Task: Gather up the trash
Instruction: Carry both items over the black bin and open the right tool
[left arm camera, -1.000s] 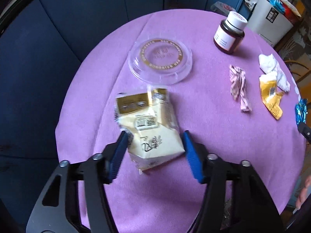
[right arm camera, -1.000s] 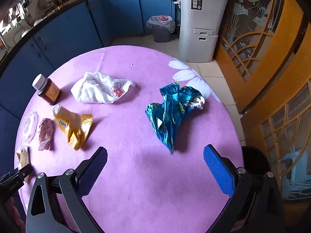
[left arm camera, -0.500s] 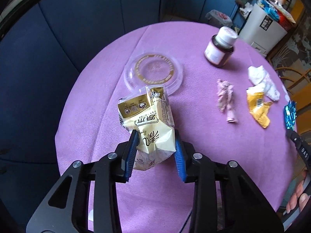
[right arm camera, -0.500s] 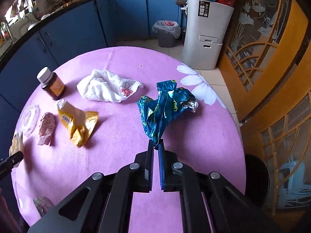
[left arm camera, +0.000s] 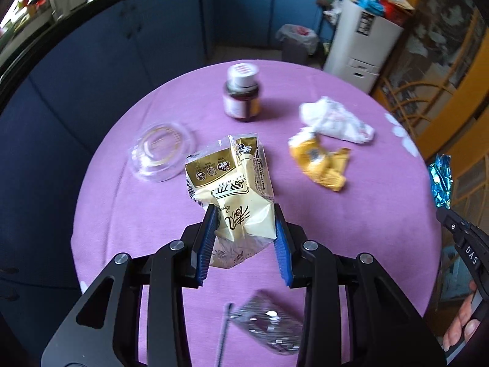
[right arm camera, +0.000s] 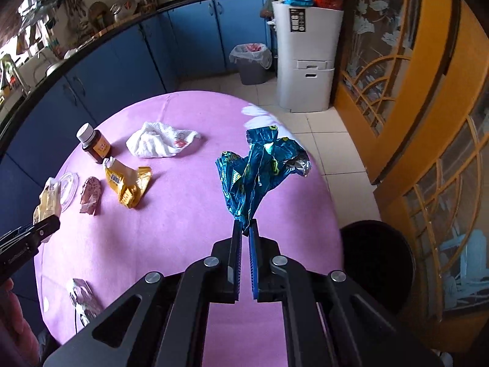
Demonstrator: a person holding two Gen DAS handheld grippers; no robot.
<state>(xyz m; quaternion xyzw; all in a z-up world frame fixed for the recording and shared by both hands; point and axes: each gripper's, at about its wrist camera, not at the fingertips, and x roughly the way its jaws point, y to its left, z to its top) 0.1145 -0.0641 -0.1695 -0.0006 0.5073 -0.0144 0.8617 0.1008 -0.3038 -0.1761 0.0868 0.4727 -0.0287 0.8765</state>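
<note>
My left gripper (left arm camera: pixel 244 214) is shut on a cream and gold snack bag (left arm camera: pixel 232 189) and holds it above the purple round table (left arm camera: pixel 159 214). The bag also shows in the right wrist view (right arm camera: pixel 47 198). My right gripper (right arm camera: pixel 245 226) is shut on a crumpled blue foil wrapper (right arm camera: pixel 259 168), lifted above the table's right side; the wrapper shows at the left wrist view's right edge (left arm camera: pixel 440 183). On the table lie a yellow wrapper (right arm camera: pixel 128 183), a pink wrapper (right arm camera: pixel 90 195), a white crumpled tissue (right arm camera: pixel 159 143) and a clear plastic lid (left arm camera: pixel 162 153).
A brown pill bottle (left arm camera: pixel 241 98) with a white cap stands at the table's far side. A silvery wrapper (left arm camera: pixel 269 327) lies at the near edge. A black bin (right arm camera: pixel 379 263) stands by the table's right. A lined grey bin (right arm camera: pixel 250 61) and white cabinet (right arm camera: pixel 308 58) stand beyond.
Both grippers closed: the left on the snack bag, the right on the blue wrapper. Both have since lifted their items off the table.
</note>
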